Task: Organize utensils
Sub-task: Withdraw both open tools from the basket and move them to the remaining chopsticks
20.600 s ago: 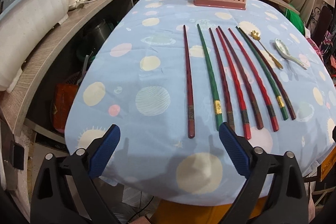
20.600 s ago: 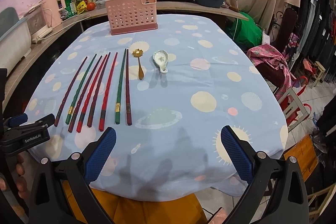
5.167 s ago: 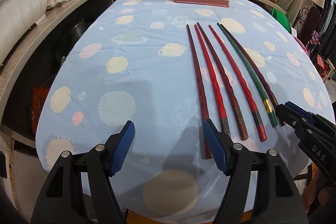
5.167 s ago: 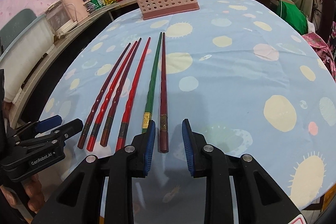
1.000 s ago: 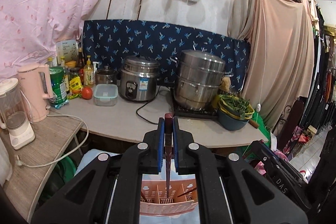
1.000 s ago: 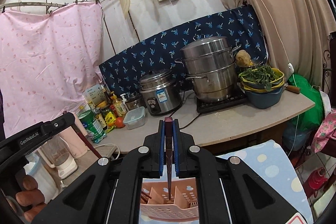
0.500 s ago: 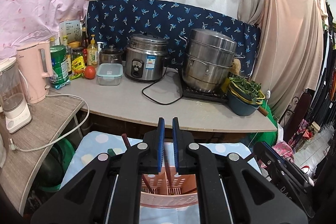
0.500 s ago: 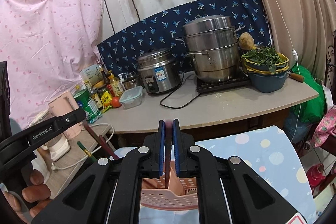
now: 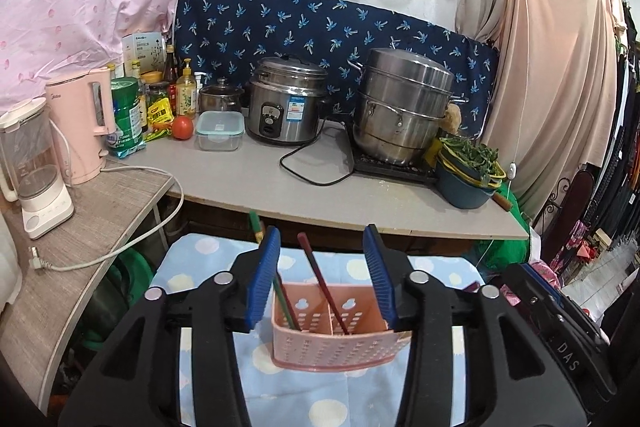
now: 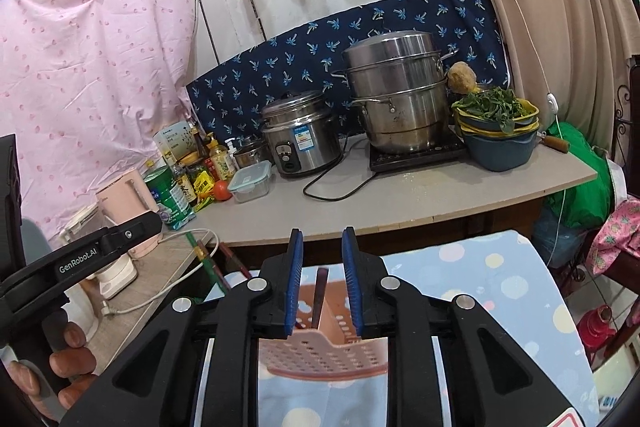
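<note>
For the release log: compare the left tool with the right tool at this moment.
The left tool gapes wider than the right tool. Between the left tool's fingers shows a leaning dark red chopstick; between the right tool's, a nearly upright one. Both are open, holding nothing, above the pink basket.

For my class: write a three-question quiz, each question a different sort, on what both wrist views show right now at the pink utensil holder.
1. True or false: the left gripper is clamped on a chopstick.
2. The dark red chopstick seen between the left gripper's fingers stands: A) flat on the tablecloth B) leaning in the pink utensil holder C) on the counter
3. Fill in: the right gripper is ____.

Key: 1 false; 2 B; 3 open
</note>
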{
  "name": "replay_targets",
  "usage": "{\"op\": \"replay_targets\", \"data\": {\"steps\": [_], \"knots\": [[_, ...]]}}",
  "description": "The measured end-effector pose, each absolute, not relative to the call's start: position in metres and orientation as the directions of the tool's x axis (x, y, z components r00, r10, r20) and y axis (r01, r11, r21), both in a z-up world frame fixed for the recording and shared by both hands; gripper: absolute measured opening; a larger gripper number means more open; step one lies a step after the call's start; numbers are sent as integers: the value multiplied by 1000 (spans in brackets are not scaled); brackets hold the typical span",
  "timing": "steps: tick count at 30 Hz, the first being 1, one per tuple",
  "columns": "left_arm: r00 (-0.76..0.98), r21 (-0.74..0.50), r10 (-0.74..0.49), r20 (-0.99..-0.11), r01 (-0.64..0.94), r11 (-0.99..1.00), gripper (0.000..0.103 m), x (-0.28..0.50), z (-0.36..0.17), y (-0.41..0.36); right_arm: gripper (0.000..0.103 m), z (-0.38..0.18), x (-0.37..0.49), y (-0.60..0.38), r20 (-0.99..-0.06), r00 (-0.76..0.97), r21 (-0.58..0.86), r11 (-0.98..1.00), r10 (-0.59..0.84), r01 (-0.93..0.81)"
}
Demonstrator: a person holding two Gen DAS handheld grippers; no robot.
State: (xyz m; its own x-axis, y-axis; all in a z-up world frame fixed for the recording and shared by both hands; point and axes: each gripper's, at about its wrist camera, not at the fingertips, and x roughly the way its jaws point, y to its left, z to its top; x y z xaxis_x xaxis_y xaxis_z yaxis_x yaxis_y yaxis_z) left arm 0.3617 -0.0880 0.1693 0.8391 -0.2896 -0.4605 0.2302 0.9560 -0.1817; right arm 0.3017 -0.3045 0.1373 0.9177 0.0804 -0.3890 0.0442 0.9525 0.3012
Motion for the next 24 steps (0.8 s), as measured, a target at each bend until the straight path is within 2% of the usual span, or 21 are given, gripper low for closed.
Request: {"op": "replay_targets", "data": {"steps": [7,15,24], "knots": [[826,-128,-252,-504,217,968,46,327,154,-79,21,123,262,-298,-420,901,311,950,107,32],[803,-80,-228,-551,221,972,46,272,127,-67,21,99,200,-275,-476,873,247,969,107,16],[739,-73,-221,-637,227,971,46,205,74,-50,21,43,134,-251,-589,797,233,972,130,14]]}}
